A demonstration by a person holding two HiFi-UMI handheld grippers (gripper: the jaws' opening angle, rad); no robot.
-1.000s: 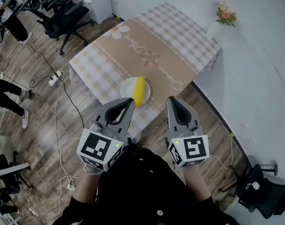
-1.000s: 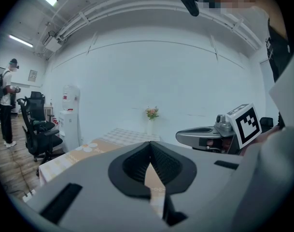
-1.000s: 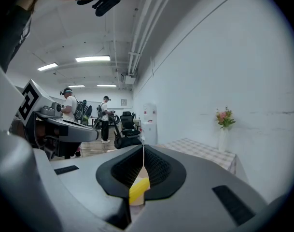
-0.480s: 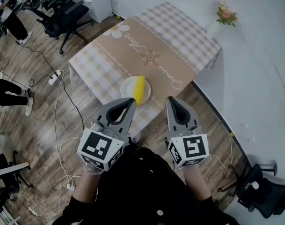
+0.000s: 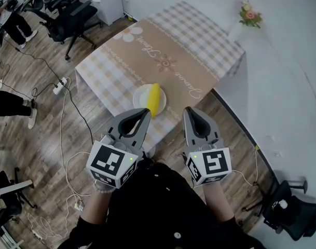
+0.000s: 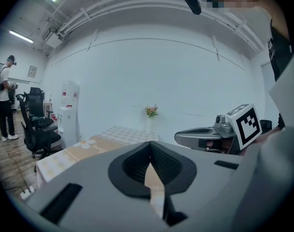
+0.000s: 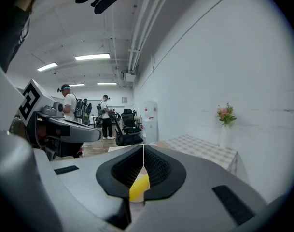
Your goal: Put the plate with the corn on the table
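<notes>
The plate (image 5: 141, 94) with the corn (image 5: 154, 99) is seen lying on the table (image 5: 209, 40) by its near edge, just beyond the tips of the left gripper (image 5: 146, 111) and right gripper (image 5: 189, 110), both held side by side with jaws pressed together on nothing. Cursive lettering is printed along the tan runner (image 5: 173, 48), but it cannot be read from here. The plate is shown round and white, the corn a bright yellow cob laid across it.

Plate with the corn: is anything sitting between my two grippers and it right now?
Nothing visible. The plate with the corn lies near the front edge of the table, just ahead of the left gripper and right gripper, both shut and empty.
</notes>
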